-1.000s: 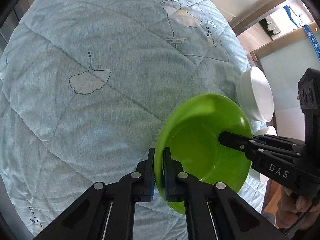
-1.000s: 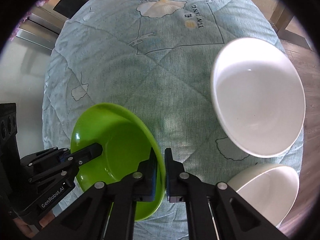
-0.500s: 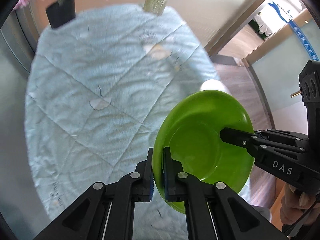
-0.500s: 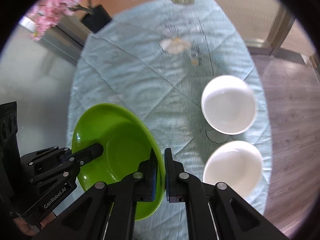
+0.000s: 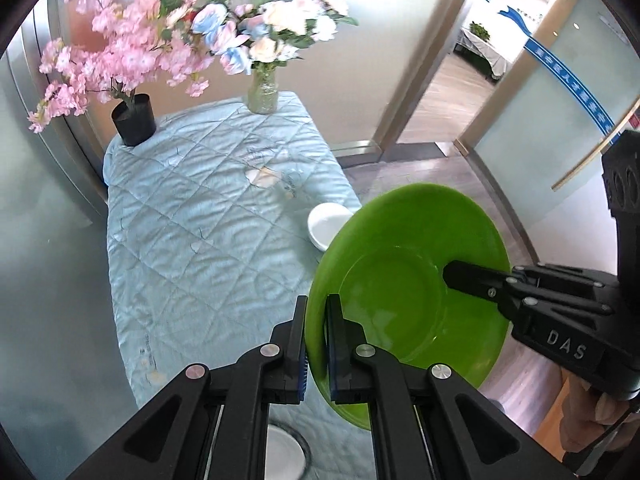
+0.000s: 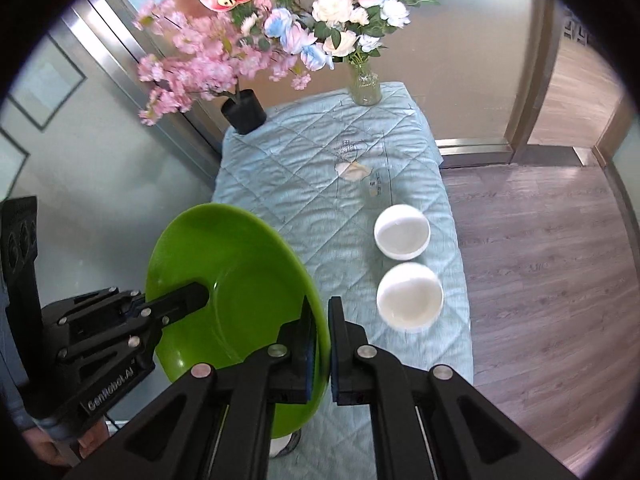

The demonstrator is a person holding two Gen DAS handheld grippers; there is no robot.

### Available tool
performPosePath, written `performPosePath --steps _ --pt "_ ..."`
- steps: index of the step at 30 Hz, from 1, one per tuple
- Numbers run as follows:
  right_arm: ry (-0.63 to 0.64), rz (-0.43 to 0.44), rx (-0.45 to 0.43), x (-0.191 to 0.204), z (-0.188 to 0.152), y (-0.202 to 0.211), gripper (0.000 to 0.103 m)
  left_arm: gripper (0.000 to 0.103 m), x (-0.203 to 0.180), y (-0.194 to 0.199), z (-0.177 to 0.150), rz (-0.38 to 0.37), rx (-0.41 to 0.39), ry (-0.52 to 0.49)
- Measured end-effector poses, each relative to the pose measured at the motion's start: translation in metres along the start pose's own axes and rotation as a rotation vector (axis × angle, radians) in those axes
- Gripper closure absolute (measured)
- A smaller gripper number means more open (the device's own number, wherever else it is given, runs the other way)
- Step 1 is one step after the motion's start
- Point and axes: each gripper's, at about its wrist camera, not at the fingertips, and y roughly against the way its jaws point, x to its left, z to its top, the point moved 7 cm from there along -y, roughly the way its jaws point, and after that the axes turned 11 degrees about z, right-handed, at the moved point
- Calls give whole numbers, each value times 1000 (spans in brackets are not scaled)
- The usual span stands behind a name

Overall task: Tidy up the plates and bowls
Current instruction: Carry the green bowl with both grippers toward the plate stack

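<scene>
A green plate (image 5: 400,292) is held high above the table, pinched at opposite rims by both grippers. My left gripper (image 5: 317,320) is shut on its left rim; my right gripper (image 6: 320,320) is shut on its right rim. The plate also shows in the right wrist view (image 6: 240,280). Two white bowls stand far below on the table's right side, the far bowl (image 6: 401,237) and the near bowl (image 6: 409,295). In the left wrist view only one white bowl (image 5: 326,227) shows, partly behind the plate.
The table wears a light blue quilted cloth (image 6: 312,184). At its far end stand a black pot of pink blossoms (image 6: 244,116) and a glass vase of flowers (image 6: 365,84). Wooden floor (image 6: 540,260) lies to the right. A round white object (image 5: 284,454) lies on the near cloth, below the left gripper.
Both grippers have risen far above the table with the green plate between them. The table and bowls now look much smaller and the flowers have come into view.
</scene>
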Motion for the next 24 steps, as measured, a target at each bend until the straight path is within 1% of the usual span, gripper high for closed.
performPosePath --steps 2,4,5,7,11,15,19,24 --pt "-14 14 -3 -3 -18 11 98 99 -16 16 -21 11 6 -25" --pt "-30 25 -13 -7 -40 23 98 99 -29 24 -41 -4 13 -21" --pt "-31 24 -18 -9 -49 28 98 99 -35 27 -52 1 13 -17" --pt "-21 17 -23 -9 -65 31 98 100 -43 31 -71 13 10 -15" --pt "-47 38 -22 -15 -95 31 98 100 -55 29 -109 22 30 -11" --pt "-60 52 7 -20 -122 13 98 100 -57 15 -149 16 65 5" --pt "-67 45 36 -29 -146 -7 98 100 -58 -8 -182 0 102 26" --pt "-109 48 99 -51 -181 -40 98 101 -61 -51 -222 -15 177 56"
